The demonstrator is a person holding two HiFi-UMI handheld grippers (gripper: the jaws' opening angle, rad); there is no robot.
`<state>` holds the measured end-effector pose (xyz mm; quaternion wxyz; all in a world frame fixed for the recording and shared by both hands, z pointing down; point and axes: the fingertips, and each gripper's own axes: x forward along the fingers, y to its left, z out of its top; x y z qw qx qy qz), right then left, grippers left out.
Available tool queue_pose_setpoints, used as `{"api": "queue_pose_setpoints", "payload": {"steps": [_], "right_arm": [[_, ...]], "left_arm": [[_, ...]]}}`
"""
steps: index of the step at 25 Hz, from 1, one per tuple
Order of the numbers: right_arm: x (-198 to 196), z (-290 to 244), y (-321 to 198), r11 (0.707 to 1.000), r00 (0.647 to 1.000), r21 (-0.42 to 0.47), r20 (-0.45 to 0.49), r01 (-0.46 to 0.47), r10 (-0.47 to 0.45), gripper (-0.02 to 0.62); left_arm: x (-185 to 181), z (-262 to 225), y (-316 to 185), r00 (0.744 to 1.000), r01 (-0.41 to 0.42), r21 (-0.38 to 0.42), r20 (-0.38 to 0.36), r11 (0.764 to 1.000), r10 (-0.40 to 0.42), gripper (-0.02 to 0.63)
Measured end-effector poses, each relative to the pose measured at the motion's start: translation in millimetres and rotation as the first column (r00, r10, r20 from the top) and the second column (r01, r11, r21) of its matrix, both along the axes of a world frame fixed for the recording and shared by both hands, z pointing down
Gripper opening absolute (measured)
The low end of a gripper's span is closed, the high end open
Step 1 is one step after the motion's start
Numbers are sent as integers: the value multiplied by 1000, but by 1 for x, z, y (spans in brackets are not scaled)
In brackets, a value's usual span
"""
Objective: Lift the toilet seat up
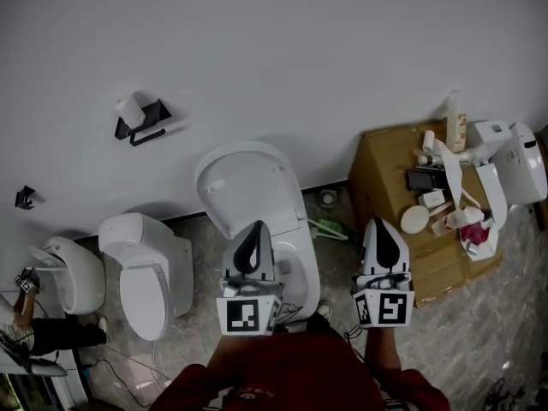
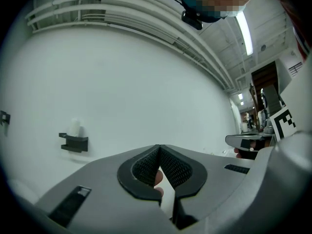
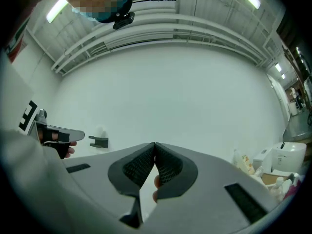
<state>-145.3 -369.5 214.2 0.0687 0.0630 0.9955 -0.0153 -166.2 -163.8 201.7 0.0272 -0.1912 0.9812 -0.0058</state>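
A white toilet (image 1: pixel 301 268) stands against the wall in the head view, with an oval white lid or seat (image 1: pixel 242 185) tipped up towards the wall. I cannot tell the seat from the lid. My left gripper (image 1: pixel 257 224) hovers over the bowl, hiding much of it, and points at the wall; its jaws are shut and hold nothing (image 2: pixel 159 146). My right gripper (image 1: pixel 382 222) is to the right of the toilet, beside a cardboard box, also shut and empty (image 3: pixel 154 144). Both gripper views show mostly bare white wall.
A second white toilet (image 1: pixel 145 272) and a third (image 1: pixel 70 272) stand to the left. A black paper holder (image 1: pixel 139 120) hangs on the wall. The cardboard box (image 1: pixel 390 169) at right carries bottles and clutter, with a white appliance (image 1: pixel 522 161) beyond. A green item (image 1: pixel 330 229) lies on the floor.
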Motion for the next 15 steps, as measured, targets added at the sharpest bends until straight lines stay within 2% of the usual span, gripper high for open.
{"api": "queue_pose_setpoints", "payload": {"steps": [7, 13, 15], "right_arm": [[-17, 9, 30, 987, 986, -14, -17, 163, -163, 14], [-17, 10, 81, 959, 959, -15, -7, 282, -283, 14], [-13, 8, 99, 953, 953, -7, 4, 303, -303, 14]], "left_arm": [[20, 0, 30, 988, 155, -26, 3, 988, -155, 9], [46, 0, 82, 960, 281, -75, 26, 957, -280, 9], [55, 1, 101, 948, 317, -56, 32, 947, -316, 9]]}}
